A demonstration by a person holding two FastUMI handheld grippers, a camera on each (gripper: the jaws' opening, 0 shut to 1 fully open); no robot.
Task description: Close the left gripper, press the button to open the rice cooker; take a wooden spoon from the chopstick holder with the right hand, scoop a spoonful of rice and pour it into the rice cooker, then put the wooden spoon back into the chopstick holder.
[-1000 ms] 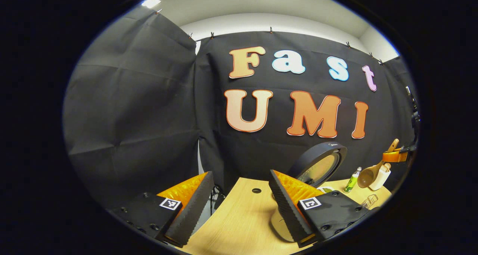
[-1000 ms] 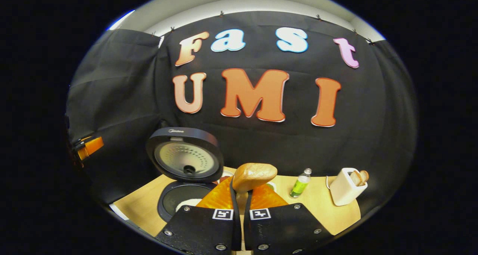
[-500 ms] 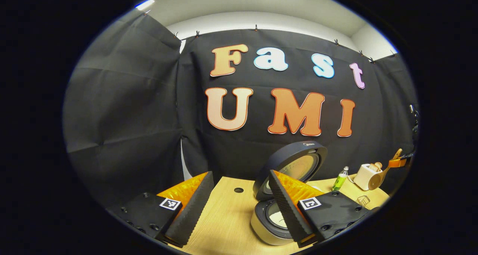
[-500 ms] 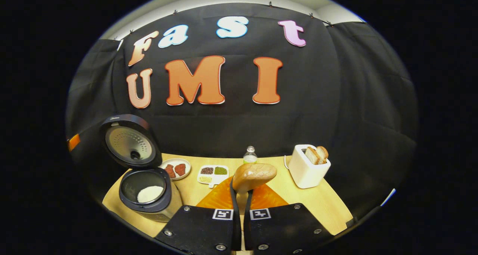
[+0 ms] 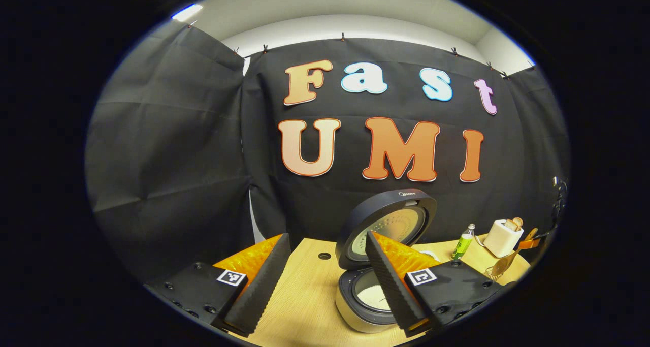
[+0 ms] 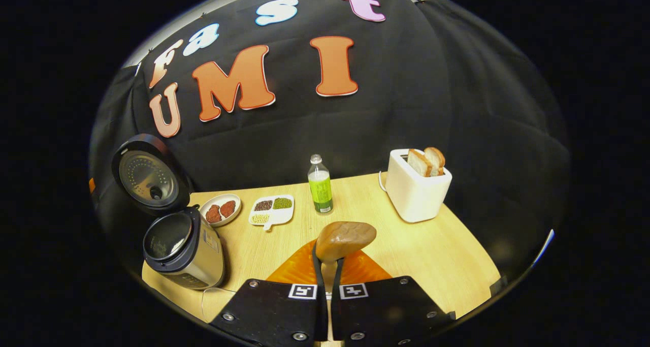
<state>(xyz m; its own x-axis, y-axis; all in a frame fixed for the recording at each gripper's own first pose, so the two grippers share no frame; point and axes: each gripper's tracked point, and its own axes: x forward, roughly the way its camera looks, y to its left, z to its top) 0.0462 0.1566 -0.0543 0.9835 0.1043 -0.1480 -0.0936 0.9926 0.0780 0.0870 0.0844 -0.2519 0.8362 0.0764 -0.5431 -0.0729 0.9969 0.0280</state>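
The right gripper (image 6: 329,258) was clamped tight on the wooden spoon (image 6: 345,239), bowl poking out just past its fingertips; the left gripper (image 5: 325,271) sat wide apart, with the open rice cooker (image 5: 363,306) right by it.

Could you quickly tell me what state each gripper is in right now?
Left gripper: open, empty.
Right gripper: closed on the wooden spoon.
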